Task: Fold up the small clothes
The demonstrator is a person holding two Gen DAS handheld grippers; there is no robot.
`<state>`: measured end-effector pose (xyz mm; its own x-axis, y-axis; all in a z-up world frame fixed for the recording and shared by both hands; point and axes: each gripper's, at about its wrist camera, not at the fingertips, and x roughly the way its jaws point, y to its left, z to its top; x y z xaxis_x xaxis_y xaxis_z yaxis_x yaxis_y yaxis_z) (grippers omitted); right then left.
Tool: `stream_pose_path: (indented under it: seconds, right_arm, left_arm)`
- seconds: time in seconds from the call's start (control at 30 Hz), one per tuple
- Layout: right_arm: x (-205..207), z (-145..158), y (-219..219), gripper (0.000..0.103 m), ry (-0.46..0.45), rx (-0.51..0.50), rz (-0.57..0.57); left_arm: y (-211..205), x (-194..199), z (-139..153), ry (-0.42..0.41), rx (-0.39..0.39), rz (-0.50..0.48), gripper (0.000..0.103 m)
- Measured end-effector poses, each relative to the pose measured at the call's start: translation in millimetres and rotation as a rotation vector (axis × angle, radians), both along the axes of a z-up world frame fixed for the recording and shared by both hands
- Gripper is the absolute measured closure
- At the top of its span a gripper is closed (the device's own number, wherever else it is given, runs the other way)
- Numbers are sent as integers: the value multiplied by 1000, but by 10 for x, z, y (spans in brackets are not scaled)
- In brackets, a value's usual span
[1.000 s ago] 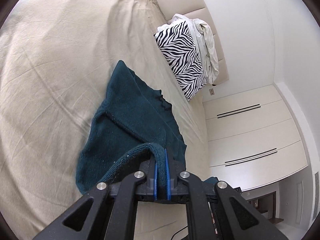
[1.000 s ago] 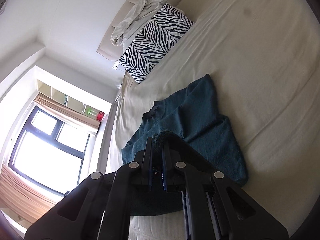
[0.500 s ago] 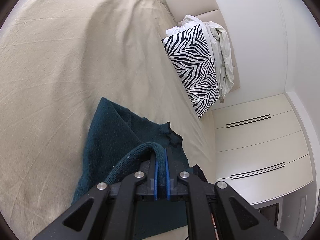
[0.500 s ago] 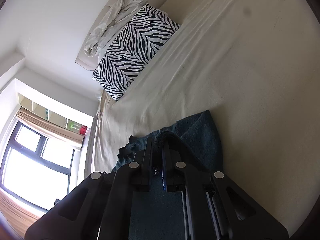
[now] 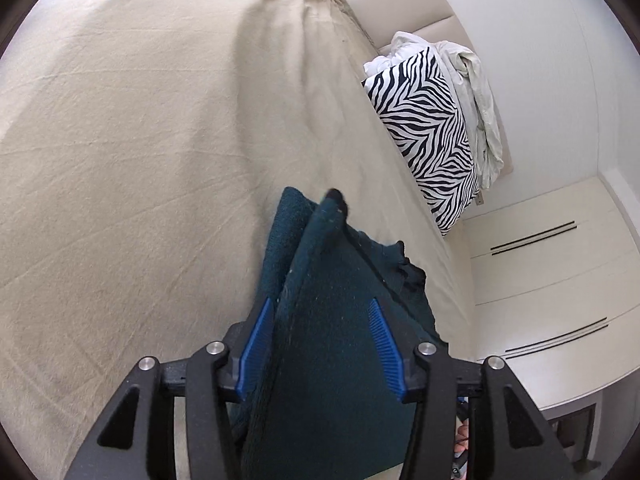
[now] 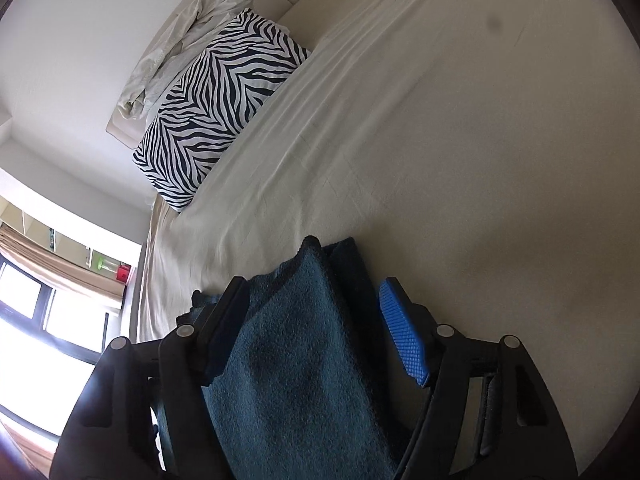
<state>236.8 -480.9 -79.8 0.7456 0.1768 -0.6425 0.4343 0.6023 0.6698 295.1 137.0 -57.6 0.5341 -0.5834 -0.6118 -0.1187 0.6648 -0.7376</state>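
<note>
A dark teal knit garment lies doubled over itself on the beige bed sheet. In the left wrist view, my left gripper hovers just above it with jaws opening; the top layer runs between the blue pads without being pinched. In the right wrist view the same garment fills the gap of my right gripper, whose jaws are also opening. Its blue pad stands clear of the fabric. The garment's near part is hidden under both grippers.
A zebra-print pillow leans on the padded headboard with a crumpled white cloth behind it. White wardrobe doors stand past the bed's edge. In the right wrist view, the pillow is upper left and a bright window lower left.
Both grippers were shut on the garment's edge and carried it forward and down over the rest of the garment. Now both sets of jaws have parted and let go of the fabric.
</note>
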Motion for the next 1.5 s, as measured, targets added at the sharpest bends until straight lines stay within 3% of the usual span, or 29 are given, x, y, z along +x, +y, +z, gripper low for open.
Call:
stream_pose_path:
  seconds: [0.2, 0.33, 0.53, 0.7, 0.8, 0.97, 1.1, 1.27, 1.5]
  right_arm:
    - [-480, 203, 340, 37, 25, -163, 118]
    - [-703, 270, 612, 37, 62, -289, 196]
    - [-1010, 241, 701, 37, 79, -292, 183]
    - [-1183, 192, 748, 40, 104, -315, 183]
    - [-1217, 162, 744, 44, 120, -330, 179]
    - [-1205, 113, 740, 56, 143, -353, 176]
    - [-1165, 69, 791, 72, 187, -414, 193]
    - [-1178, 84, 796, 89, 201, -455, 195]
    - [-1204, 115, 802, 97, 209, -482, 191]
  left_arm:
    - [-97, -394, -38, -30, 132, -47, 50]
    - [-181, -601, -80, -73, 274, -62, 51]
    - [-236, -774, -87, -125, 338, -79, 52]
    - [-257, -758, -100, -125, 334, -78, 66]
    - [-295, -768, -121, -116, 374, -79, 79]
    - [-331, -796, -134, -114, 411, -83, 90]
    - [-404, -830, -103, -121, 471, -99, 92]
    - [-365, -865, -96, -110, 454, -94, 93]
    - [-338, -997, -63, -113, 450, -87, 96]
